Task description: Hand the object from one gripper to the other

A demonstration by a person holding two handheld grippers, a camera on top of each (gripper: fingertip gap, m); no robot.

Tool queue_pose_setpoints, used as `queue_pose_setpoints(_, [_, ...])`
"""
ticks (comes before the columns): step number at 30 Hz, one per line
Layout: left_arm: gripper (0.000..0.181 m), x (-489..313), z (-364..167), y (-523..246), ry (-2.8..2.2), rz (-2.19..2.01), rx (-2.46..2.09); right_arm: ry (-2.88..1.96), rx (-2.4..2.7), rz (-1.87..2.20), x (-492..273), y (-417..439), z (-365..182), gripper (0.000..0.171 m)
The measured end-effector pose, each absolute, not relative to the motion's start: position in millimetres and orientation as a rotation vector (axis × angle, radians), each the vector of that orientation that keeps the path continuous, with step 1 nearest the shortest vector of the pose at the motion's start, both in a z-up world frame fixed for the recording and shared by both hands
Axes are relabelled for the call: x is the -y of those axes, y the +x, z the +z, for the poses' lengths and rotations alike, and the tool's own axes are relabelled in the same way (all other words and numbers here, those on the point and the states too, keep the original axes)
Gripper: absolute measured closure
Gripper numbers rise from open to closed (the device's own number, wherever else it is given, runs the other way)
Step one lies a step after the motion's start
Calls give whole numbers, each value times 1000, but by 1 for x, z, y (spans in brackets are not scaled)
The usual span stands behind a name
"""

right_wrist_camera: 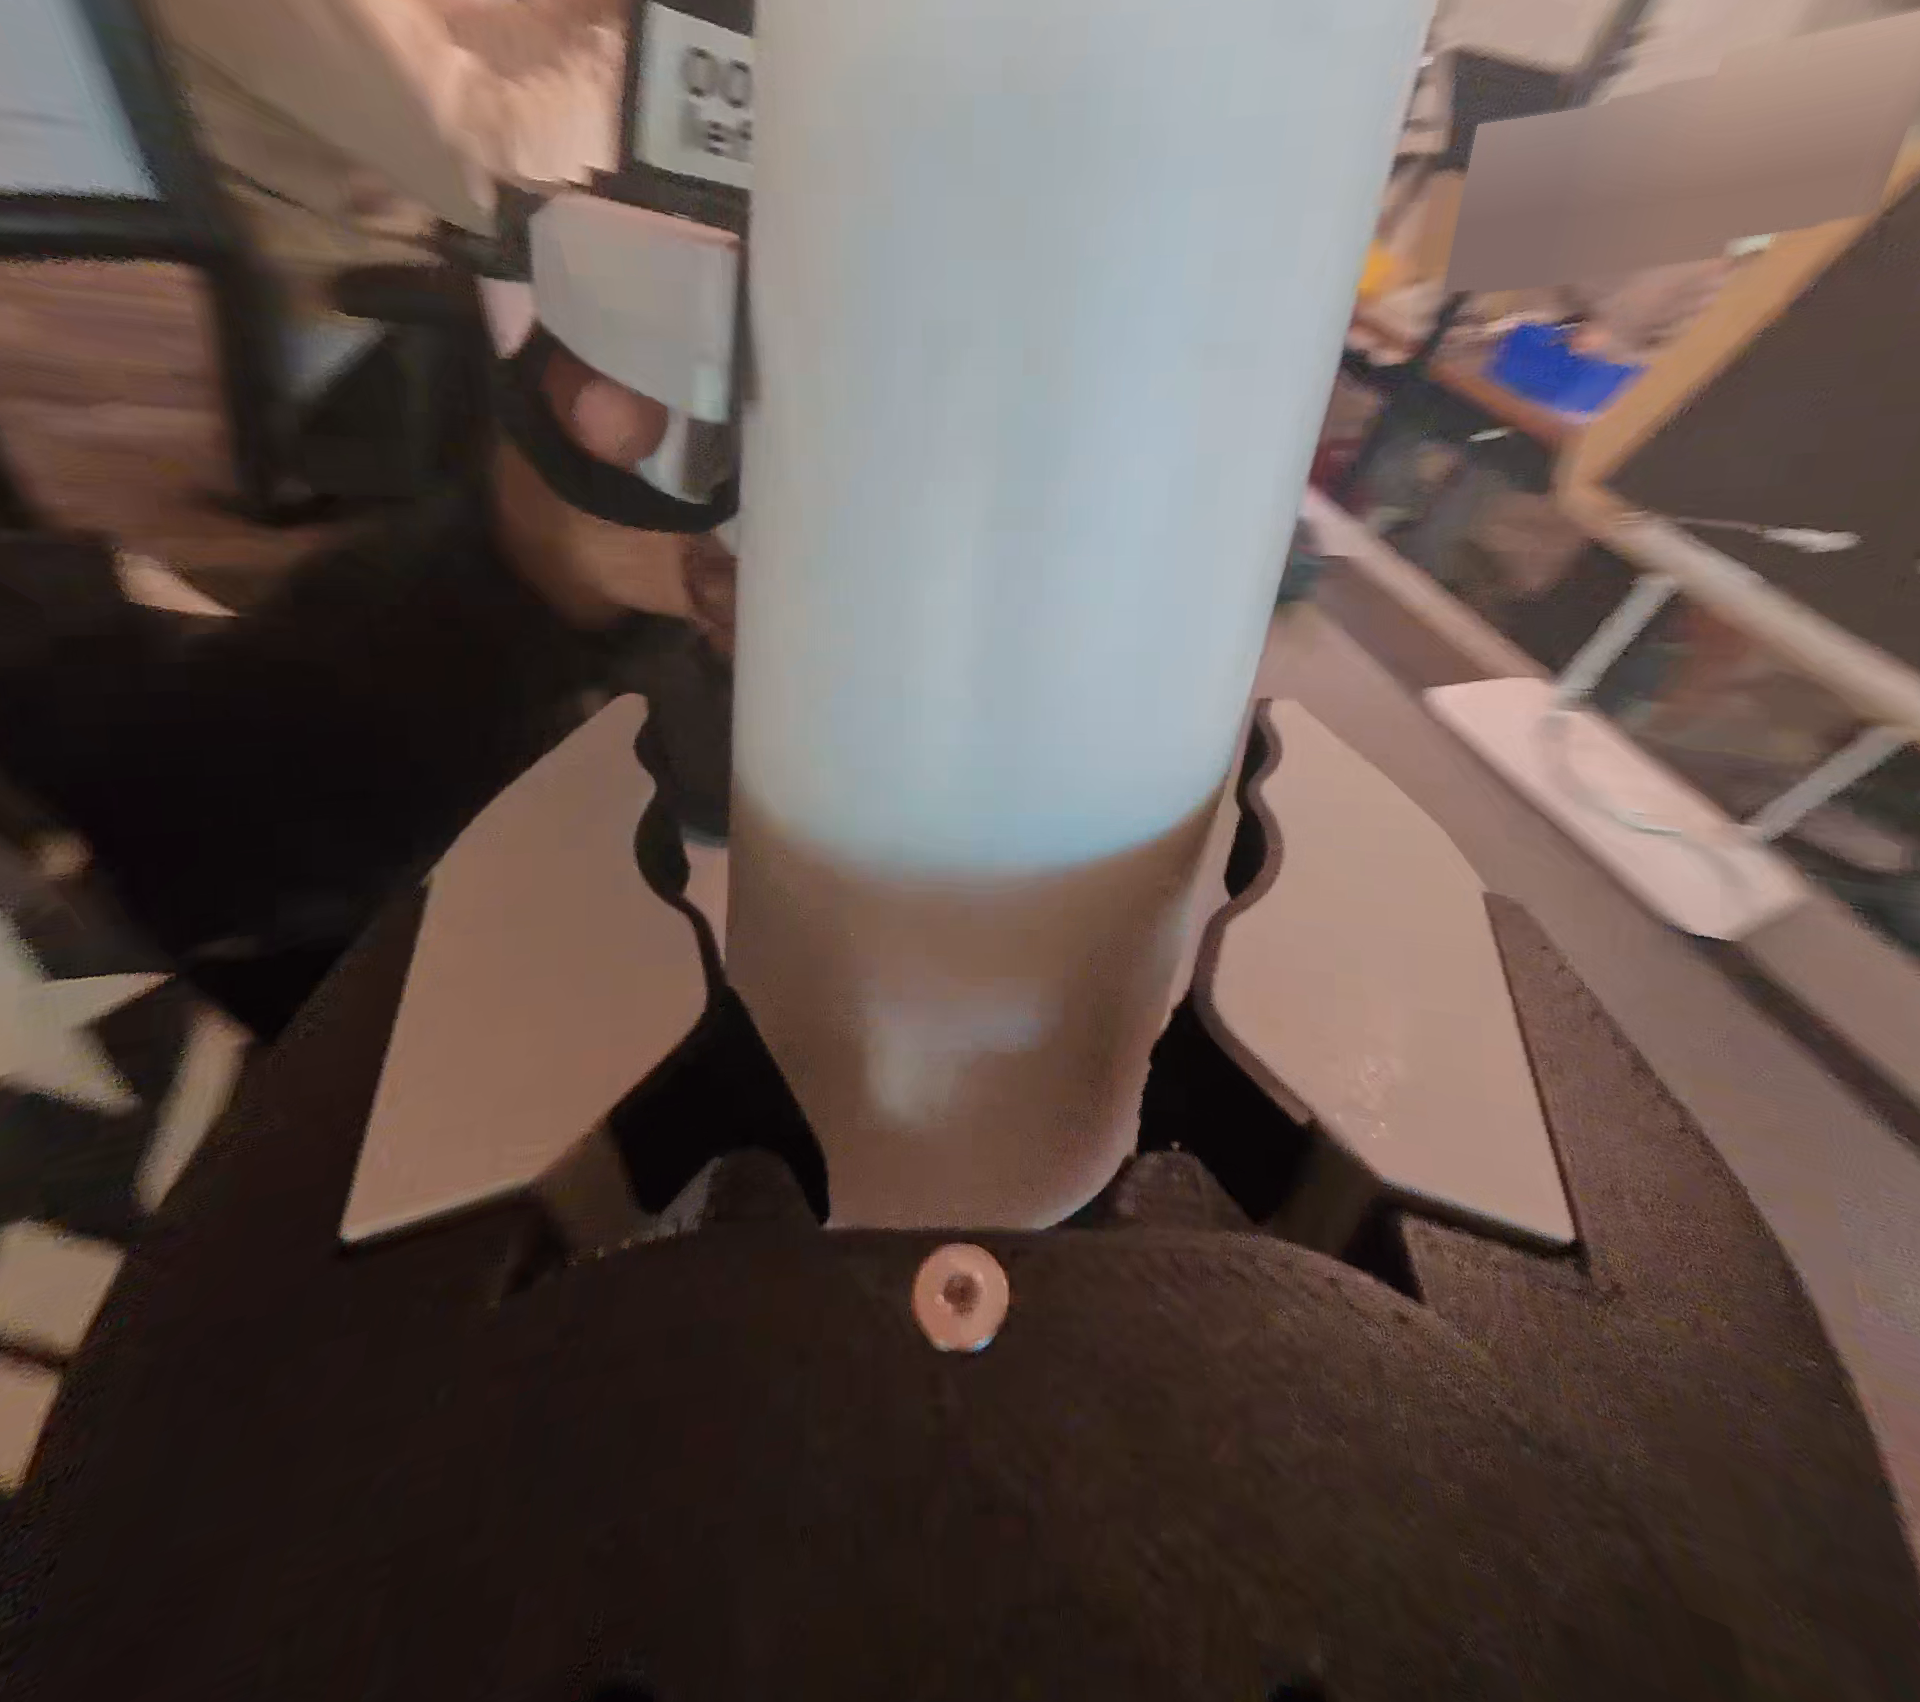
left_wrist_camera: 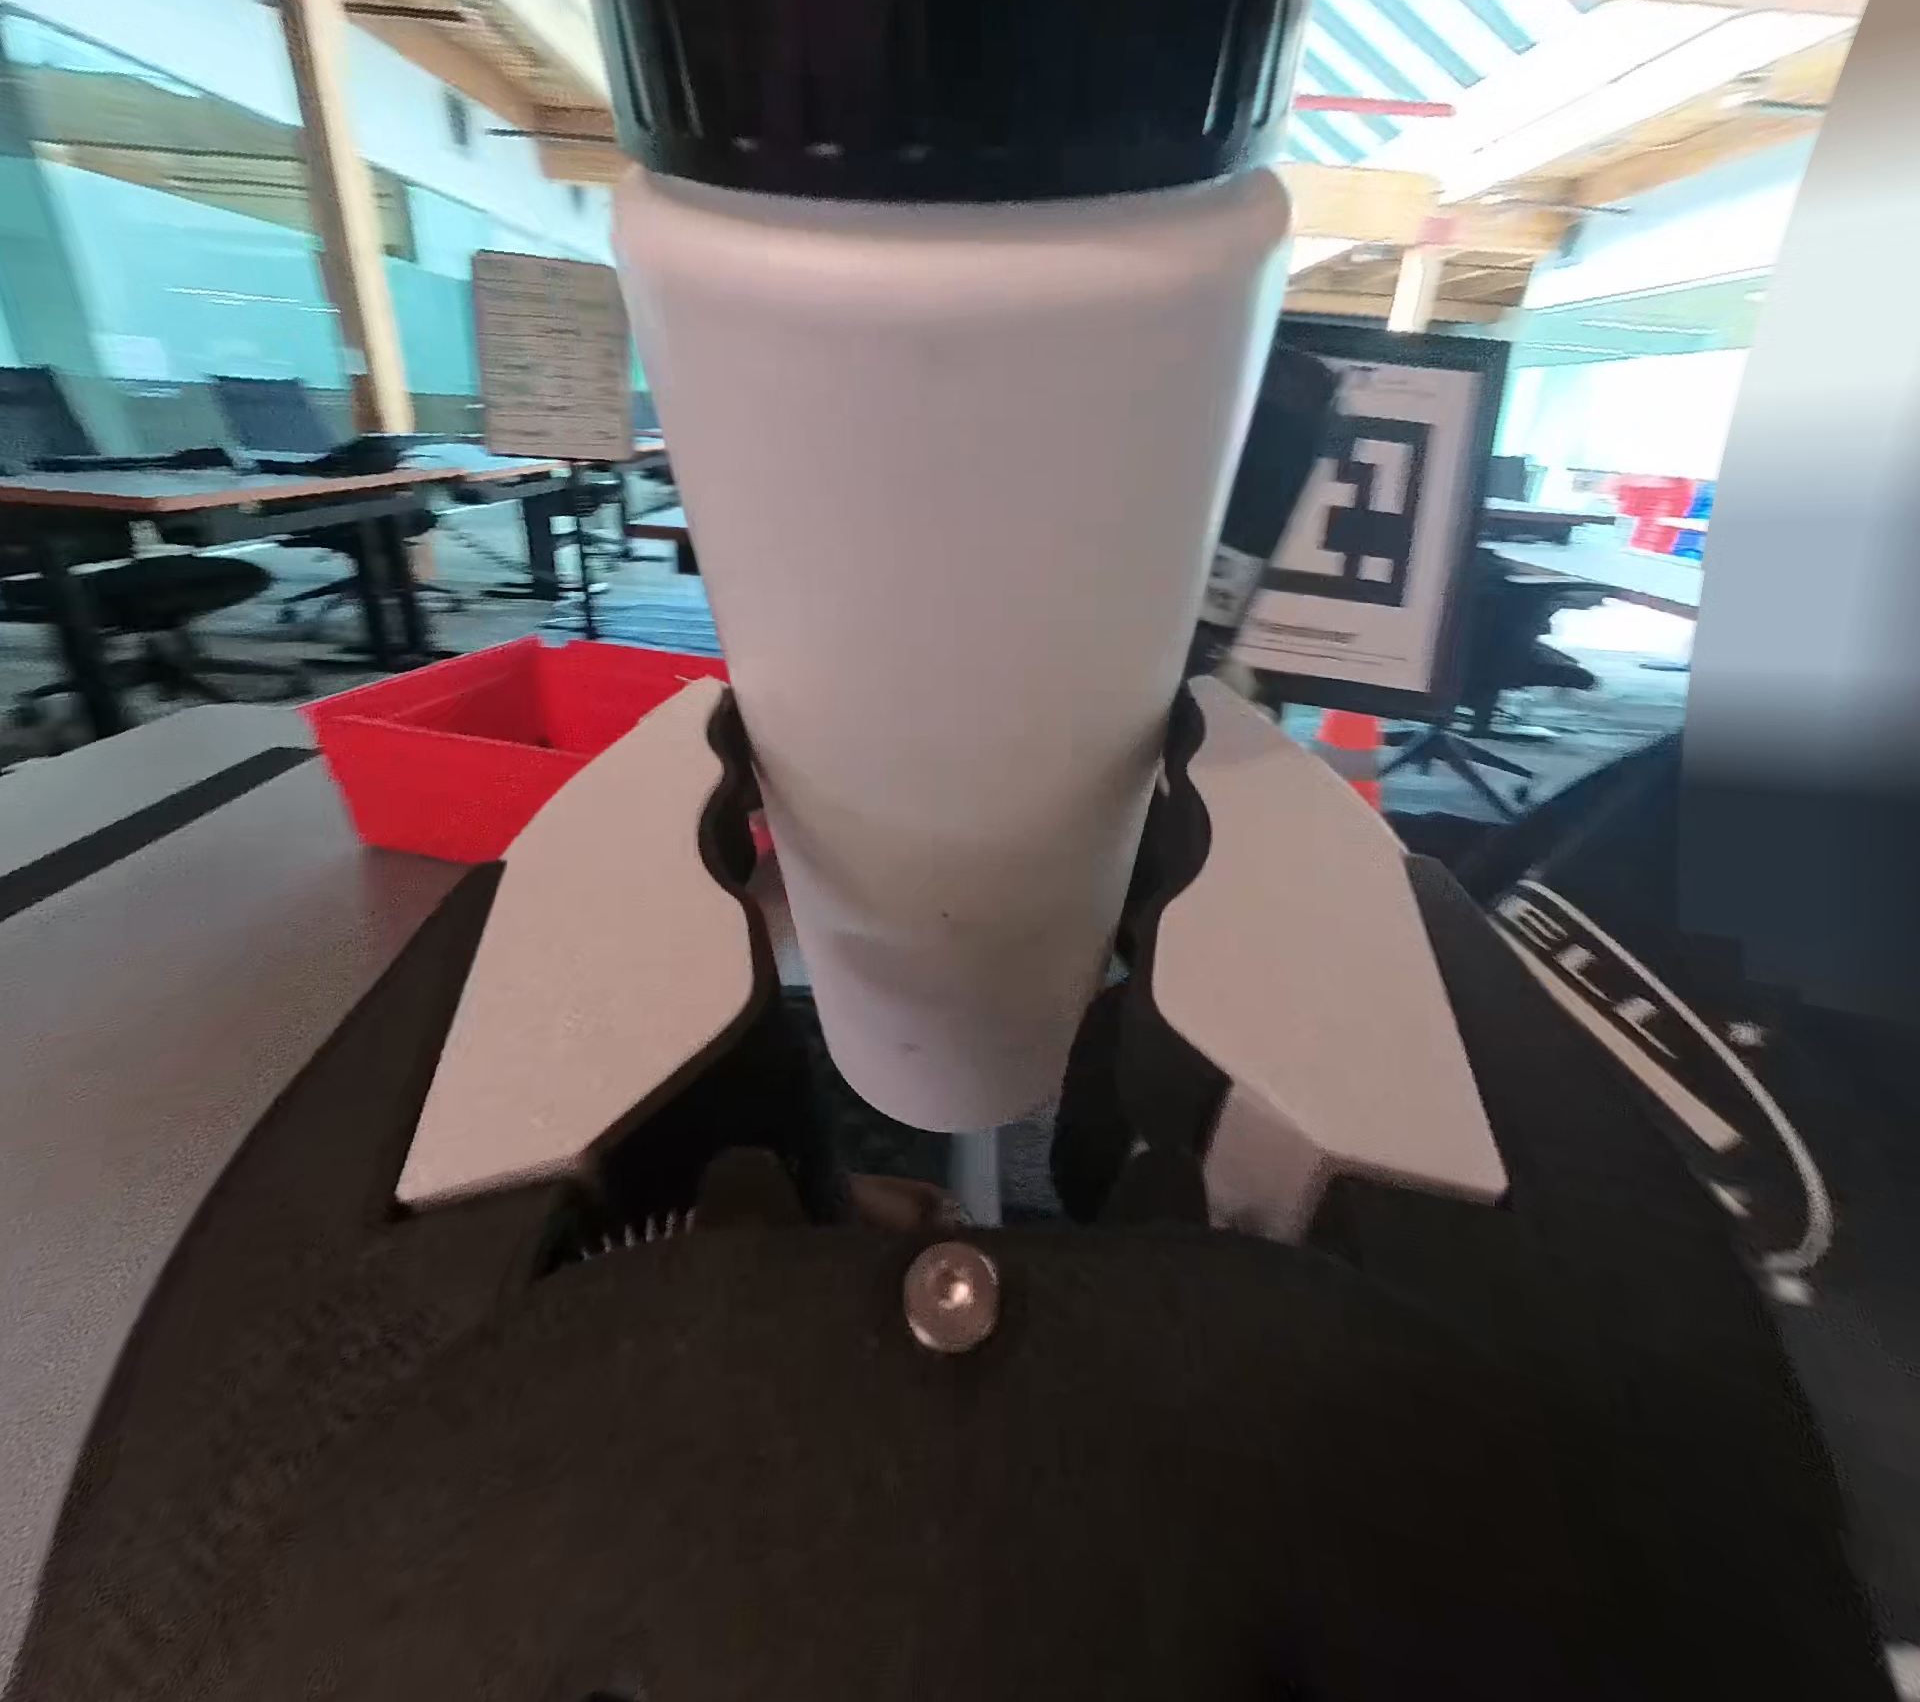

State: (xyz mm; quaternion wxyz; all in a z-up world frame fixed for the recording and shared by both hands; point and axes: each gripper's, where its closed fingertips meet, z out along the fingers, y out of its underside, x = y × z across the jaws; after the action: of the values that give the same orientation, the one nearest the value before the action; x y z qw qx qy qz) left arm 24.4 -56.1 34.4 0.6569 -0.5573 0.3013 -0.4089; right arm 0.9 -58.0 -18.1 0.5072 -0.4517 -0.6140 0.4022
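Both tongs around bottle

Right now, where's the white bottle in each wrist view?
Left wrist view: white bottle fills the centre, upright, black cap on top, between the left hand-held gripper fingers.
Right wrist view: centre, running off the top edge, between the right hand-held gripper fingers.
Shared landmark: the bottle itself.

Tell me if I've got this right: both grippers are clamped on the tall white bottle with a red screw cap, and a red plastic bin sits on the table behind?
Nearly. The screw cap on the tall white bottle is black, not red, as the left wrist view shows. The rest stands: the left gripper and the right gripper both flank it, with the red plastic bin on the table behind.
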Motion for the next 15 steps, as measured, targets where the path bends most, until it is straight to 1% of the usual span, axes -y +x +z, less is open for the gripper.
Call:
queue_pose_setpoints(2, [104, 65, 31, 30, -1263, -986, -762, -1092, 1542, 1164, 72, 2, -20, 61])
queue_pose_setpoints(3, [104, 69, 27, 33, -1268, -1001, -803, -1084, 1556, 1277, 79, 3, -19, 62])
queue_pose_setpoints(4, [104, 72, 23, 36, -1274, -1011, -843, -1071, 1563, 1386, 85, 4, -17, 65])
queue_pose_setpoints(5, [104, 74, 20, 39, -1280, -1018, -873, -1058, 1576, 1481, 91, 6, -15, 74])
queue_pose_setpoints(6, [104, 74, 19, 41, -1282, -1024, -884, -1066, 1586, 1533, 93, 7, -16, 78])
queue_pose_setpoints(9, [104, 69, 22, 40, -1281, -1053, -832, -1095, 1589, 1544, 91, 5, -19, 80])
queue_pose_setpoints(11, [106, 61, 28, 34, -1280, -1014, -743, -1117, 1484, 1504, 79, 2, -11, 80])
queue_pose_setpoints(12, [103, 55, 30, 30, -1283, -953, -702, -1125, 1434, 1429, 69, 1, -10, 80])
queue_pose_setpoints(15, [86, 48, 31, 27, -1317, -805, -648, -1143, 1288, 1186, 42, 1, -4, 81])
